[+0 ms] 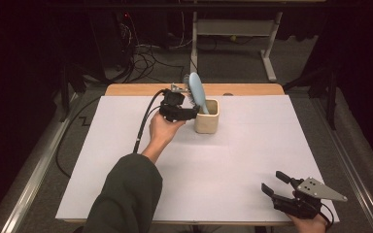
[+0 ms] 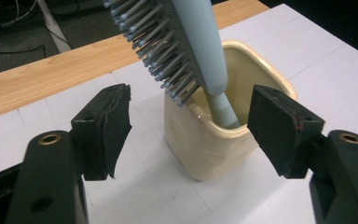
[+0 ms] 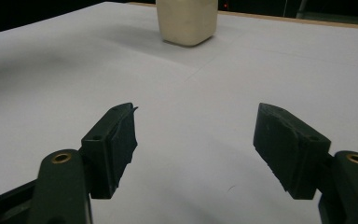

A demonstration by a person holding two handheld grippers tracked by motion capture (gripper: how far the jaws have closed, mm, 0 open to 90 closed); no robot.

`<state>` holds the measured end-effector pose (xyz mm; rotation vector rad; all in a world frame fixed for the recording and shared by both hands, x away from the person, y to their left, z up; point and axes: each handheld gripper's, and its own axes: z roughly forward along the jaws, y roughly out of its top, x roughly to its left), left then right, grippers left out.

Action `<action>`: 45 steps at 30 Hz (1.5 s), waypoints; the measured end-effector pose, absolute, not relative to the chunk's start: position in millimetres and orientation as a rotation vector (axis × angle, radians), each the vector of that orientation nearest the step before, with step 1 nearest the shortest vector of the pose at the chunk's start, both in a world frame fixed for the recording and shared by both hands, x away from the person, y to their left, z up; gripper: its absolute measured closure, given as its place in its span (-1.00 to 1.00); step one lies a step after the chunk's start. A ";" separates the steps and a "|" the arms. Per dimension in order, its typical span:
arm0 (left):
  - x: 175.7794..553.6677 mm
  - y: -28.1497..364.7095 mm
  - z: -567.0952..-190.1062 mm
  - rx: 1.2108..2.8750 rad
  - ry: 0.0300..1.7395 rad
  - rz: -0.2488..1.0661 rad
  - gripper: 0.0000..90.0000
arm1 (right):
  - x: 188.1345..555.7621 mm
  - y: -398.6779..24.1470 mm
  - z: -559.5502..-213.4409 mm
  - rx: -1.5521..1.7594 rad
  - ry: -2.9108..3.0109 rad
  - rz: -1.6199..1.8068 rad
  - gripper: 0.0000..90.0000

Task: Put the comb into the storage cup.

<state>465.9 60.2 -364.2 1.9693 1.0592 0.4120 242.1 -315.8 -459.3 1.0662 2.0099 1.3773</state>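
Left gripper (image 1: 193,114) is up at the far side of the white sheet (image 1: 233,160), just beside the cream cup (image 1: 207,117), jaws pointing right toward it. Blue hairbrush (image 1: 196,91) stands handle-down in the cup, head tilted up & left over the gripper. Can't tell from here if jaws touch anything. Cable (image 1: 143,121) trails back from it toward the near-left. Right gripper (image 1: 276,183) sits near the bottom-right corner, well apart from the cup, jaws spread w/ nothing between, grey plate (image 1: 320,190) on top.
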 end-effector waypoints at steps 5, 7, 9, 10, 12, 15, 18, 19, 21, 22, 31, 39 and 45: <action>464.2 64.2 -362.4 1.963 1.055 0.413 -0.31 | 242.2 -315.9 -459.4 1.066 2.011 1.376 -0.32; 463.4 65.9 -362.1 1.961 1.054 0.415 -0.30 | 242.2 -315.9 -459.4 1.066 2.010 1.376 -0.32; 462.4 68.0 -361.7 1.965 1.052 0.418 -0.30 | 242.2 -316.0 -459.3 1.067 2.010 1.376 -0.32; 462.0 69.1 -361.6 1.964 1.052 0.419 -0.30 | 242.2 -315.9 -459.4 1.067 2.010 1.376 -0.32; 461.2 72.0 -361.1 1.964 1.053 0.424 -0.30 | 242.2 -315.9 -459.4 1.067 2.010 1.376 -0.32; 460.5 76.4 -360.2 1.960 1.057 0.426 -0.29 | 242.3 -315.9 -459.4 1.069 2.010 1.377 -0.32; 458.4 80.6 -358.9 1.955 1.054 0.431 -0.28 | 242.4 -315.8 -459.5 1.068 2.012 1.376 -0.32; 457.6 81.5 -358.6 1.955 1.053 0.433 -0.28 | 242.4 -315.8 -459.5 1.068 2.012 1.376 -0.32; 456.6 83.1 -358.2 1.958 1.049 0.438 -0.28 | 242.4 -315.7 -459.5 1.070 2.012 1.376 -0.32; 456.1 84.0 -357.9 1.960 1.048 0.439 -0.28 | 242.4 -315.7 -459.5 1.070 2.012 1.376 -0.32; 453.7 93.4 -359.5 1.959 1.056 0.442 -0.28 | 242.4 -315.6 -459.7 1.072 2.013 1.369 -0.32; 450.2 100.7 -360.3 1.959 1.060 0.449 -0.28 | 242.7 -315.6 -459.8 1.070 2.013 1.369 -0.32; 446.7 105.0 -361.0 1.961 1.060 0.444 -0.26 | 242.4 -315.4 -459.7 1.074 2.011 1.369 -0.32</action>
